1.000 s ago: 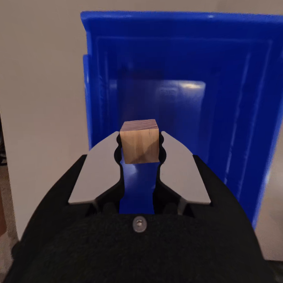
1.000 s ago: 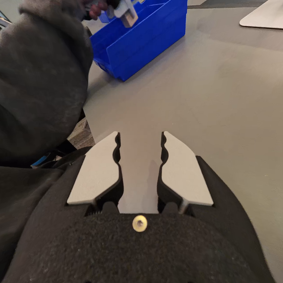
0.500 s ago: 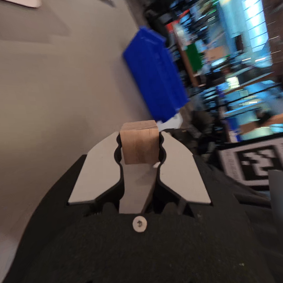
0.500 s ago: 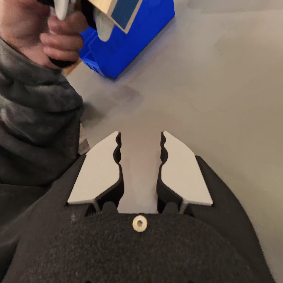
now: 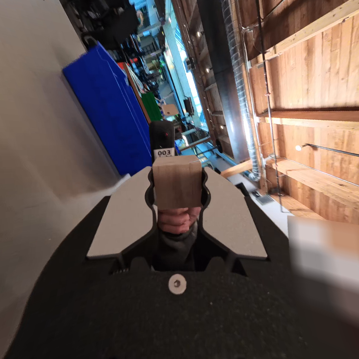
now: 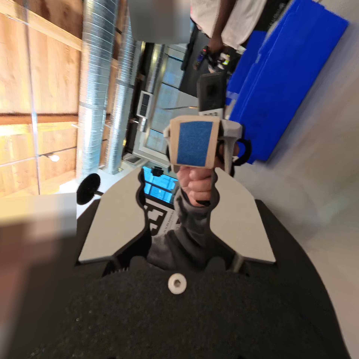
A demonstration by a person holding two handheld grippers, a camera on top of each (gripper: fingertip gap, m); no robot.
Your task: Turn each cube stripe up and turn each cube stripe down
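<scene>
My left gripper is shut on a wooden cube and holds it in the air, with plain wood faces toward its camera. In the right wrist view the same cube shows a face with a blue stripe, held between the left gripper's grey fingers. My right gripper is open and empty, pointing at the cube from just in front of it. Both views are rolled sideways. The right gripper's black body shows behind the cube.
A blue bin lies on the grey table; it also shows in the right wrist view. A hand holds the left gripper. A person stands far behind. Wooden ceiling beams fill one side.
Both grippers have lifted off the table and rolled sideways to face each other. The left still holds the cube, away from the bin. The right stays open.
</scene>
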